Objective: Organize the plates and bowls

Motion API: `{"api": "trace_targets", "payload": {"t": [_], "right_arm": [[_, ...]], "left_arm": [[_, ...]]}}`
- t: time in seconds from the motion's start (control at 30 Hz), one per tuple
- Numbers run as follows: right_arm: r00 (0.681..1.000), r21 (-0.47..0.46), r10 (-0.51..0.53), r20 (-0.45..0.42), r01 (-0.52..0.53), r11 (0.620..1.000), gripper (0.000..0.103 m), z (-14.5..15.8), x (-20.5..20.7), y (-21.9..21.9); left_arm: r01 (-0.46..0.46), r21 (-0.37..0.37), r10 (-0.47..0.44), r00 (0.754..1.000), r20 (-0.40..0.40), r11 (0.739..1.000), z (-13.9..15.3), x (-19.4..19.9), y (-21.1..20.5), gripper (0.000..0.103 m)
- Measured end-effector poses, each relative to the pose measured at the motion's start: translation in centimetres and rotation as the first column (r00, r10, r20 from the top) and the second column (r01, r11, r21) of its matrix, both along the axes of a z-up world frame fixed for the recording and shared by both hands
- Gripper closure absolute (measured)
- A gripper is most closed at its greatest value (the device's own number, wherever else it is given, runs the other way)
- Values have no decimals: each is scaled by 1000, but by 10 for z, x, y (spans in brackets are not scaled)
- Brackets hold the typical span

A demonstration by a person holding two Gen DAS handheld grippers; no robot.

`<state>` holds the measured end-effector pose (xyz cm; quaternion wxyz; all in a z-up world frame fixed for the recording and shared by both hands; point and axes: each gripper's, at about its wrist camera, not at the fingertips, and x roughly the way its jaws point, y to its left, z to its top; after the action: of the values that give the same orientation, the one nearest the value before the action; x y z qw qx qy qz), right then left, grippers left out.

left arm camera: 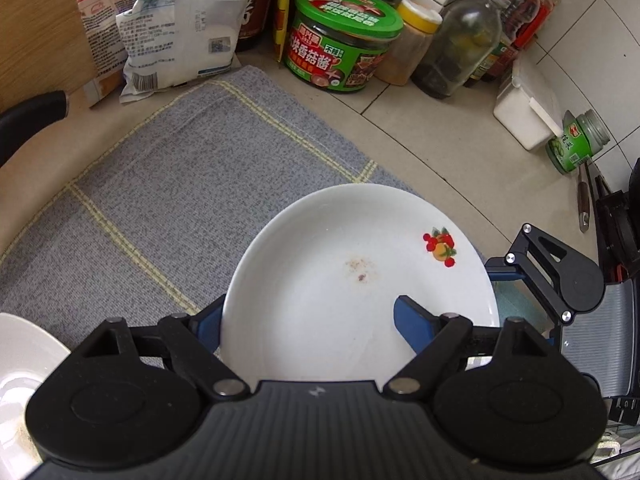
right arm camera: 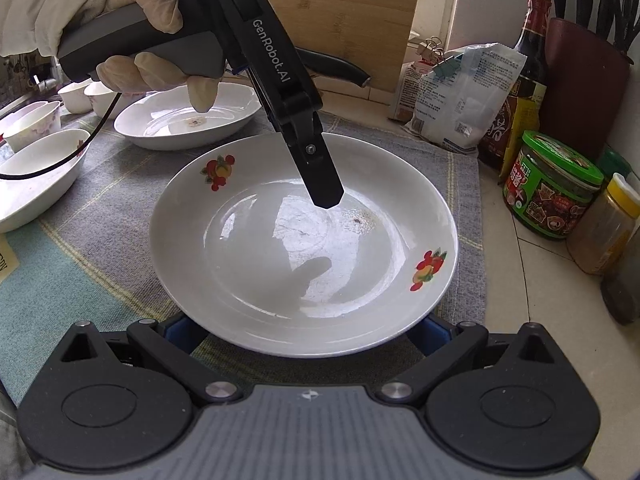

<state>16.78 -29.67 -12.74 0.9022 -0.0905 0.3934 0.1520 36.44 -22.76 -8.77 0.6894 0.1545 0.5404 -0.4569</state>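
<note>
Both grippers, left gripper (left arm camera: 308, 322) and right gripper (right arm camera: 308, 330), grip the fruit-patterned plate (right arm camera: 304, 240) by its rim. Keep it level. Lower it gently onto the grey cloth (left arm camera: 180, 184).

A left hand (right arm camera: 120, 20) in a pale, wrinkled glove wraps the grey handle of the black, blue-padded left gripper (left arm camera: 310, 328), which angles steeply downward, one finger (right arm camera: 324, 184) reaching over the far rim into a white ceramic plate (right arm camera: 248, 248) with fruit prints, its partner tucked beneath. The matching black right gripper (right arm camera: 308, 332) points down less steeply, fingers spread wide under the near rim; whether its pads press the plate is unclear.
</note>
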Motion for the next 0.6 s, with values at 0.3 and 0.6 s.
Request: {"api": "trace_targets", "payload": {"t": [0.3, 0.6], "right_arm": [[1000, 15, -11, -7, 11, 1000, 0, -4, 3, -1], [999, 14, -45, -9, 45, 999, 0, -4, -1, 1]], "left_arm": [[-6, 2, 6, 1000, 1, 1000, -8, 4, -2, 18], [-69, -42, 71, 996, 54, 997, -2, -4, 7, 13]]}}
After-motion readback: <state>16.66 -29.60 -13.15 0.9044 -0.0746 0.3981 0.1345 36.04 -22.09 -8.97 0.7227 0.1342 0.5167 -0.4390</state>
